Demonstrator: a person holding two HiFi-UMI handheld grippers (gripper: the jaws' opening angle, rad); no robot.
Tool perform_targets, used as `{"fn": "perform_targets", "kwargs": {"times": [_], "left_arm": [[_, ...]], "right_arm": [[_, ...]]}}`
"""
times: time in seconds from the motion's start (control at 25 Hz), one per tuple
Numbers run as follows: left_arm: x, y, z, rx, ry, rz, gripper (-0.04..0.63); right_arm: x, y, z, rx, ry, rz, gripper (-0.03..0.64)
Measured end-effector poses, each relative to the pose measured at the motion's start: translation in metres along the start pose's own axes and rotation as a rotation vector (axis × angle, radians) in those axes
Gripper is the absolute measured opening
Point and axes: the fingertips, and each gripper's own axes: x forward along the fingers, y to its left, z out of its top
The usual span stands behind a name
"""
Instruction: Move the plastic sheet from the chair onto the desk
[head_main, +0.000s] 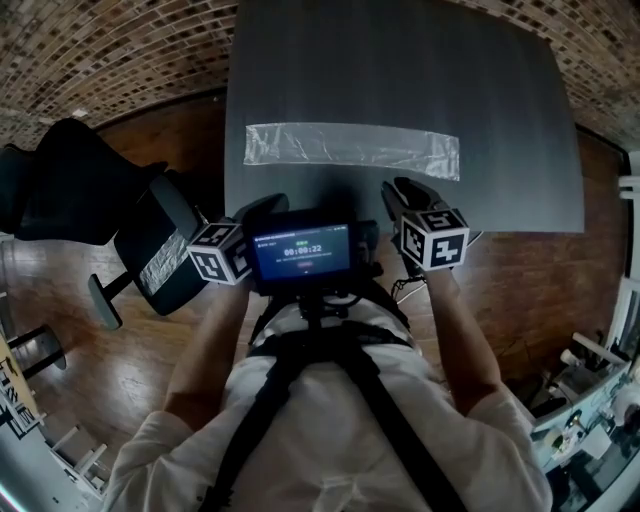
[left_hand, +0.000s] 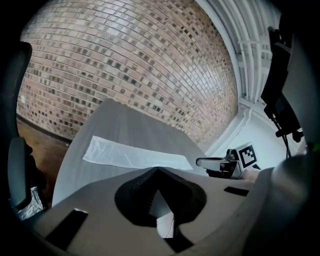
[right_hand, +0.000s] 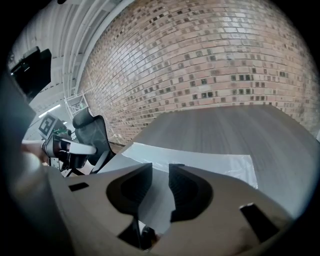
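- On the counter (head_main: 400, 60) the sheet (head_main: 352, 148) lies flat as a long, clear strip, crosswise and a little nearer the person's edge than the middle. None of it hangs over the side.
- It is spread out rather than bunched, so it rests on its whole length. I judge that this is how a limp film is best left if it is to stay put.
- The chair (head_main: 150, 245) stands on the floor off the counter's left corner, well apart from the sheet, and no clear film shows on it. By the look of things the move is done or all but done.
- The left tongs (head_main: 262, 207) hover over the near edge, short of the sheet and not touching it. In the left gripper view the tips meet with nothing between them.
- The right tongs (head_main: 400, 195) hover at the same edge, to the right, also clear of the sheet. In the right gripper view the pads stand a narrow gap apart and hold nothing. Only bare counter and the sheet's near edge show beyond the gap.
- Both tongs sit side by side in front of the body, one toward each end of the strip. That suits handling a long, floppy thing from both ends.
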Motion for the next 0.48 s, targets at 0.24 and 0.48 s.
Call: {"fn": "perform_targets", "kwargs": {"times": [0.24,0.48], "left_arm": [[-0.008,0.001,0.005,0.010,0.007,-0.052,0.006],[-0.023,0.001,-0.003,-0.008,0.004,-0.111,0.006]], "right_arm": [[0.000,0.017,-0.004,0.013,-0.005,-0.024,0.109],[-0.011,0.034,-0.016,0.024,-0.028,-0.073,0.109]]}}
